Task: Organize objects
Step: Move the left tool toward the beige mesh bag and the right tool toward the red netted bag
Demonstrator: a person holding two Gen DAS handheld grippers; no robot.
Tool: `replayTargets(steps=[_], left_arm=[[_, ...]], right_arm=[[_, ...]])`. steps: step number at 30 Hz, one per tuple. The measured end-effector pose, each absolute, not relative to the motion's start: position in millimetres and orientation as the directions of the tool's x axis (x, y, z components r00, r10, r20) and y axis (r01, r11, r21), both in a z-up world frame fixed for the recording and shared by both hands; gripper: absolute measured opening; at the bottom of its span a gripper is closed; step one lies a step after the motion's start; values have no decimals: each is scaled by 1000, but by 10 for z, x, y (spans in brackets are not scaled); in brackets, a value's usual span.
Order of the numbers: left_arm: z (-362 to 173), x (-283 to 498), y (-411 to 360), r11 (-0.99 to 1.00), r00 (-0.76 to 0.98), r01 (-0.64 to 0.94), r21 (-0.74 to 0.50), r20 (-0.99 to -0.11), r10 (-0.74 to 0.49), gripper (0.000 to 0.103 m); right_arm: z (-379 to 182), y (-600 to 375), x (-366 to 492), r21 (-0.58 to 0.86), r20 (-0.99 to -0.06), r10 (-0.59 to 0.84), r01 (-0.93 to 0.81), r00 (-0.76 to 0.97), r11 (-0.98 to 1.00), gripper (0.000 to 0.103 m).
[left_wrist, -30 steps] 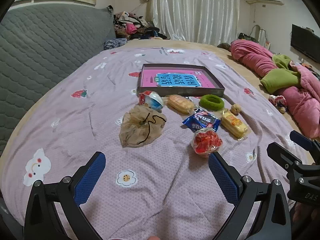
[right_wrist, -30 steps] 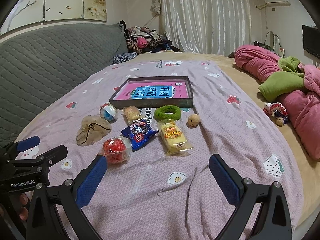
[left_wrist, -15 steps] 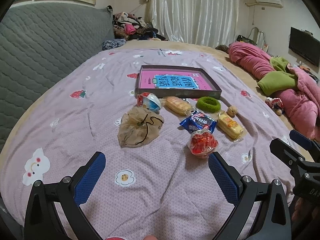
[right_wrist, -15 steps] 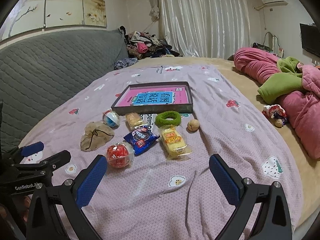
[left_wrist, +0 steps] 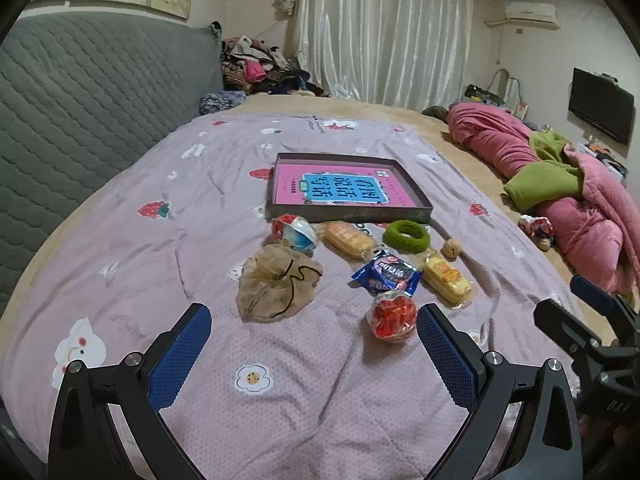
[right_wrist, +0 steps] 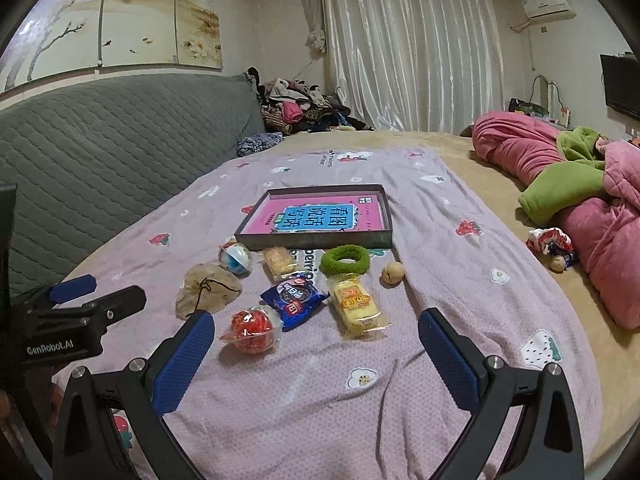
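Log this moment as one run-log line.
phase: approach | left gripper: open, empty | right gripper: open, empty | snacks: on bedspread | tray: holds only book

Textured cloth blanket, glossy wrappers

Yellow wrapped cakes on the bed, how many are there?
2. One yellow cake lies just before the green ring; the other cake lies left of that ring, against the tray.

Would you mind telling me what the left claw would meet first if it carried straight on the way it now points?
Probably the tan mesh pouch, which lies nearest the centre line ahead of the left claw, open and empty. The red snack ball sits off toward its right finger. Depth is uncertain, and bare bedspread comes first.
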State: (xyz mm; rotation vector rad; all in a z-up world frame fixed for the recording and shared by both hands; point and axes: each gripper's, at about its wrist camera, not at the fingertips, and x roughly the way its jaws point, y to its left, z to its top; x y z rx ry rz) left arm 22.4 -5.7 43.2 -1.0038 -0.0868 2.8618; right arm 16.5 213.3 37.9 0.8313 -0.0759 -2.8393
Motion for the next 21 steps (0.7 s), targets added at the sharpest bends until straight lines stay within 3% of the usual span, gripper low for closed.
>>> replayTargets(steps=[12,21], left_arm=[[692,-46,-38,-996,-795,-82,-32,-600,85,102],[336,-369,-73,-997,-743,-73,-34,-665,77,102]], right_arm=[[433,1842,99,36,-532,-193,206,-825,-978,103],[229,1592,-63,9,-572,-207,246,-794,-969,103]])
